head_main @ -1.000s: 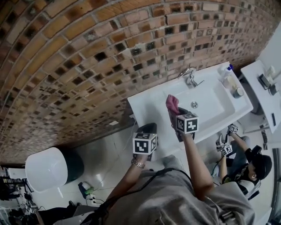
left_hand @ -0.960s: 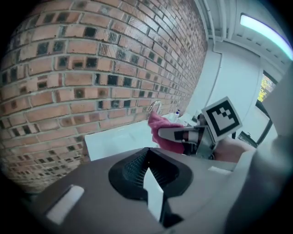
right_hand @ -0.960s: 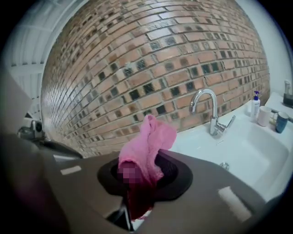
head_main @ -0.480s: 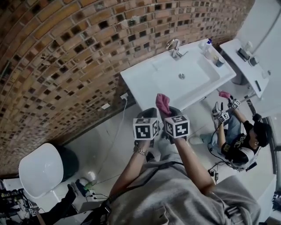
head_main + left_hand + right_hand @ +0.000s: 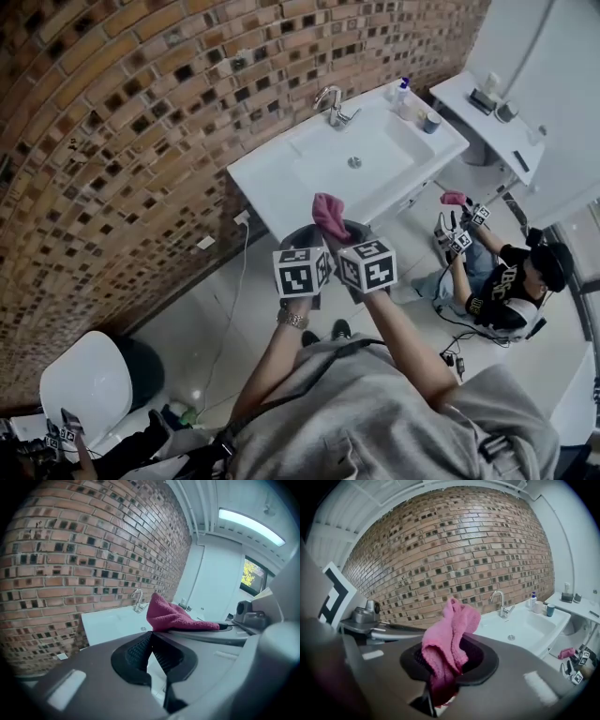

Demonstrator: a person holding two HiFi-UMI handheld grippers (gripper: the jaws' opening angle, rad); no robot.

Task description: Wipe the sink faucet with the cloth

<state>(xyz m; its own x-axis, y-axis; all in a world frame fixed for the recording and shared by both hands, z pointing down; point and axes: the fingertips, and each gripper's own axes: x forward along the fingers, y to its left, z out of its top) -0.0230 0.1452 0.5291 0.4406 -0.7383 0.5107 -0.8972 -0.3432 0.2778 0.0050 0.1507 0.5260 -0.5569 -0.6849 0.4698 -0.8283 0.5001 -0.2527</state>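
Observation:
A white sink (image 5: 281, 173) stands against the brick wall, with a chrome faucet (image 5: 330, 103) at its back edge. Both grippers hover side by side in front of the sink, well short of it. My right gripper (image 5: 330, 231) is shut on a pink cloth (image 5: 328, 214) that sticks up past its tips. In the right gripper view the cloth (image 5: 449, 637) bunches between the jaws of the right gripper (image 5: 446, 654), and the faucet (image 5: 500, 603) lies far ahead. My left gripper (image 5: 152, 633) is shut with nothing in it; the cloth (image 5: 171, 617) shows just to its right.
A soap bottle (image 5: 401, 91) and a cup (image 5: 431, 122) stand at the sink's right end. A white counter (image 5: 487, 122) sits further right. A person (image 5: 511, 286) sits on the floor at the right holding other grippers. A white bin (image 5: 80, 380) stands lower left.
Both grippers have pulled back from over the sink and come together in front of it. The right one still holds the cloth. The view has backed away from the sink.

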